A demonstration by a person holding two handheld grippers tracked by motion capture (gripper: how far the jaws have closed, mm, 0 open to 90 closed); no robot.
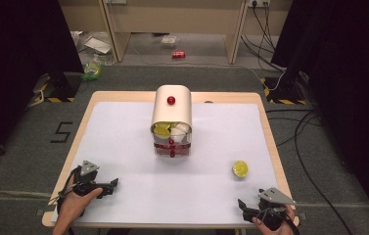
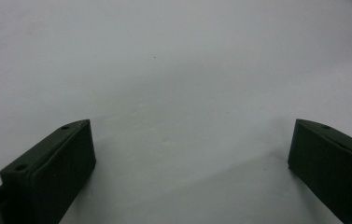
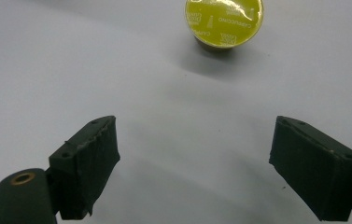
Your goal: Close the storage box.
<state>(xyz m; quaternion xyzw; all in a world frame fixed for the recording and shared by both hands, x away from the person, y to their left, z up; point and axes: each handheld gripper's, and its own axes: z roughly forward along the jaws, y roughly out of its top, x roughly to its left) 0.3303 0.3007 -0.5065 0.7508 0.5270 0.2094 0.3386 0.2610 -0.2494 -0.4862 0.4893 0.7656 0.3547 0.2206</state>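
A cream, round-topped dispenser [image 1: 172, 113] with a red knob stands at the table's middle; its clear front holds yellow and white capsules. One yellow-lidded coffee capsule [image 1: 240, 169] [image 3: 223, 21] lies alone on the white mat at the right. My right gripper [image 1: 244, 205] [image 3: 194, 163] rests near the front right corner, open and empty, with the capsule a short way ahead of its jaws. My left gripper [image 1: 114, 183] [image 2: 190, 158] lies near the front left corner, open, with bare white mat between its jaws.
A white mat [image 1: 123, 142] covers the wooden table [image 1: 87, 108]. Beyond the table lie a red can [image 1: 178, 54], cables [image 1: 299, 127] and black stands on the grey floor.
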